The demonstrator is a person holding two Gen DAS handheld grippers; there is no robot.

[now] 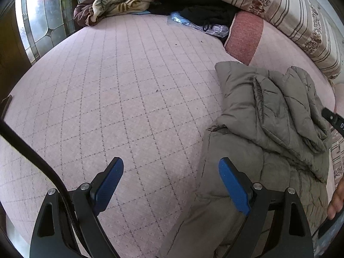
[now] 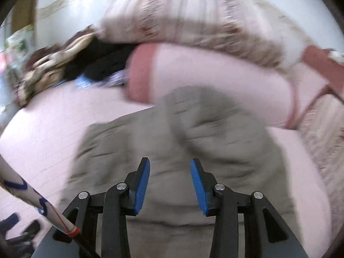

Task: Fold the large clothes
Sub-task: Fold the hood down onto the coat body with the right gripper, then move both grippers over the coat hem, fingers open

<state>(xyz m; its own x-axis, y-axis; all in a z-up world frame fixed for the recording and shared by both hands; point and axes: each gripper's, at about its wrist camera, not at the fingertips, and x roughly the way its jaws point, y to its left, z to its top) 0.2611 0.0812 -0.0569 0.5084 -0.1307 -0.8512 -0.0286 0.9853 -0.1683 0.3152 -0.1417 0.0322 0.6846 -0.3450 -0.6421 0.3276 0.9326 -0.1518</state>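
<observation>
Lying on the pink quilted bed (image 1: 129,90), the grey padded jacket (image 1: 268,116) sits to the right of the left gripper (image 1: 171,185), whose jaws stand wide with nothing between them, the right blue pad just over the jacket's near edge. The jacket's long axis runs near to far, its far end with the folded-over part pointing toward the striped pillows (image 1: 301,21). The right gripper (image 2: 169,185), partly open and empty, hangs directly above the jacket's near part, so it looks the better placed for the next fold.
</observation>
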